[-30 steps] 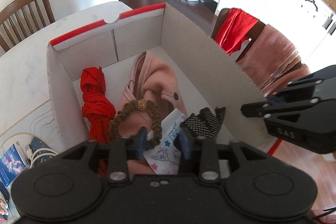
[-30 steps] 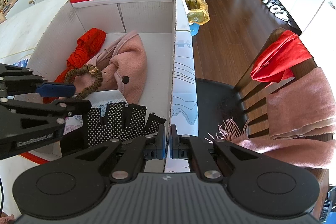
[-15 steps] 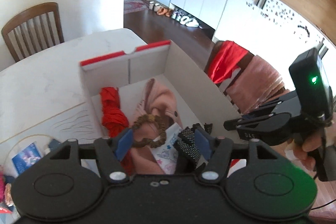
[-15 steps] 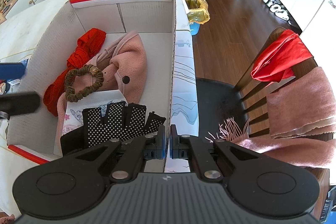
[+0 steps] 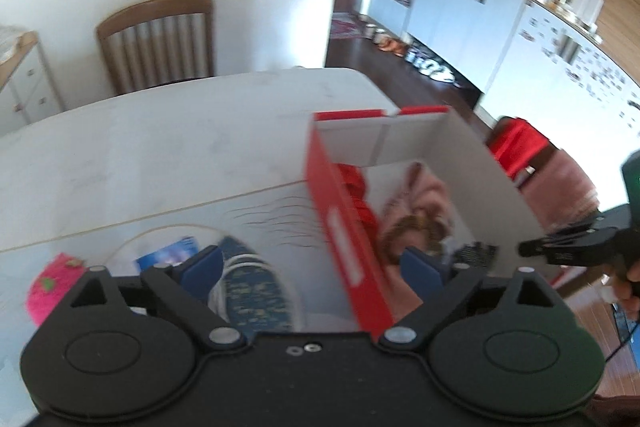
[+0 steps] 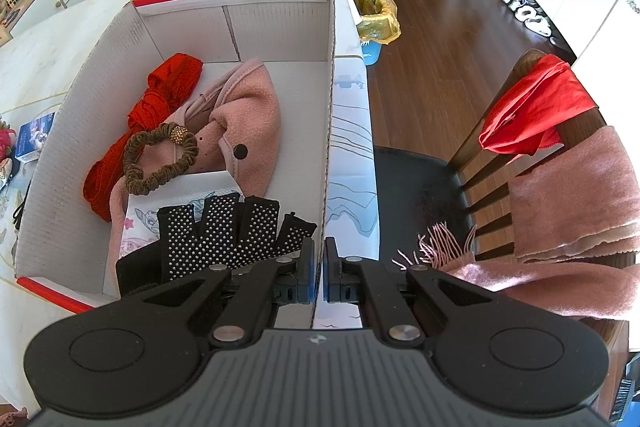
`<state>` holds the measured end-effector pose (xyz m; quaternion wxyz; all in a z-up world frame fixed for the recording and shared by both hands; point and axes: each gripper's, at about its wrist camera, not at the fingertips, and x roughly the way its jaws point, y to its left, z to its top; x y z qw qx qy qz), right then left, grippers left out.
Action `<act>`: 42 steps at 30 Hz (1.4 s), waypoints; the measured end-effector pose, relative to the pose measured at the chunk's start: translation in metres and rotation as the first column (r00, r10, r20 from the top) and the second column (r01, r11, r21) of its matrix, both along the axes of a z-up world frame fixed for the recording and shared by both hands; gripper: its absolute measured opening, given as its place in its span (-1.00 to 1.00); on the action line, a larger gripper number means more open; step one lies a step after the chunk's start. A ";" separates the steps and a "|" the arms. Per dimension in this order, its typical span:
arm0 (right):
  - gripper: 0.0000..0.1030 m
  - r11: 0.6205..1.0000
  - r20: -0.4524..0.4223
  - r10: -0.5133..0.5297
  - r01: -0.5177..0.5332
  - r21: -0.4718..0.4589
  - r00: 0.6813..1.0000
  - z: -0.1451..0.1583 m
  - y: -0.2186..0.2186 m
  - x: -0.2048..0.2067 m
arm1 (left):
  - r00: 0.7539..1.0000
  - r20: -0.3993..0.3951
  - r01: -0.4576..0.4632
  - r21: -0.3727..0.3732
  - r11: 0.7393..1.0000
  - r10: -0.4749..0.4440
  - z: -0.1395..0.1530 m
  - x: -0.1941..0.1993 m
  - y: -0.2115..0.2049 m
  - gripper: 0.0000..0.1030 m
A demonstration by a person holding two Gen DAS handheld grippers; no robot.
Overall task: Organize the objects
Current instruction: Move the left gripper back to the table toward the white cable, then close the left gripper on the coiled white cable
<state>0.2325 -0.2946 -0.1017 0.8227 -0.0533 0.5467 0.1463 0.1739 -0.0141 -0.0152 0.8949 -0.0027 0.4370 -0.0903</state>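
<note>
Cardboard box, white inside with red rim, seen at centre left of right wrist view, on white table; long axis runs from lower frame toward upper frame. Right gripper closed on box's right wall at near end, wall pinched between pads. Left gripper spread wide, jaws just opened, nothing gripped; box's red near corner seen between them. Held in box: black dotted glove nearest tongs, printed paper, brown scrunchie, pink fleece garment, red cloth along left wall.
</note>
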 end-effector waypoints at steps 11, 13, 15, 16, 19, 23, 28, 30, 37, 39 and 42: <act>-0.96 1.000 -0.004 -0.001 0.001 -0.007 1.000 0.001 0.000 0.001 | 0.994 -0.063 -0.084 0.076 0.994 0.089 -0.048 0.003 0.034 0.87; -0.96 1.000 -0.004 -0.001 0.001 -0.008 1.000 0.001 0.000 0.001 | 0.992 -0.082 -0.092 0.080 0.993 0.099 -0.060 0.001 0.038 0.85; -0.96 1.000 -0.004 -0.002 0.002 -0.011 1.000 0.001 0.000 0.001 | 0.989 -0.105 -0.097 0.079 0.992 0.106 -0.070 0.001 0.039 0.80; -0.95 1.000 -0.005 -0.002 0.002 -0.012 1.000 0.001 0.001 0.001 | 0.987 -0.115 -0.100 0.079 0.992 0.109 -0.075 0.001 0.039 0.75; -0.95 1.000 -0.006 -0.002 0.002 -0.014 1.000 0.001 0.001 0.002 | 0.983 -0.144 -0.106 0.075 0.991 0.116 -0.087 0.001 0.040 0.67; -0.95 1.000 -0.007 -0.003 0.003 -0.015 1.000 0.002 0.002 0.002 | 0.975 -0.179 -0.116 0.080 0.990 0.128 -0.105 0.001 0.040 0.51; -0.95 1.000 -0.008 -0.005 0.005 -0.016 1.000 0.001 0.002 0.002 | 0.964 -0.228 -0.128 0.058 0.990 0.138 -0.122 0.005 0.040 0.32; -0.95 1.000 -0.008 -0.004 0.004 -0.016 1.000 0.001 0.001 0.002 | 0.960 -0.244 -0.132 0.048 0.990 0.140 -0.126 0.006 0.040 0.24; -0.95 1.000 -0.008 -0.004 0.003 -0.016 1.000 0.001 0.002 0.002 | 0.947 -0.268 -0.171 0.040 0.985 0.175 -0.135 0.014 0.043 0.05; -0.95 1.000 -0.008 -0.004 0.003 -0.016 1.000 0.001 0.002 0.002 | 0.948 -0.261 -0.178 0.049 0.983 0.184 -0.135 0.017 0.044 0.04; -0.95 1.000 -0.008 -0.004 0.004 -0.016 1.000 0.001 0.001 0.002 | 0.949 -0.253 -0.182 0.055 0.982 0.190 -0.134 0.023 0.043 -0.10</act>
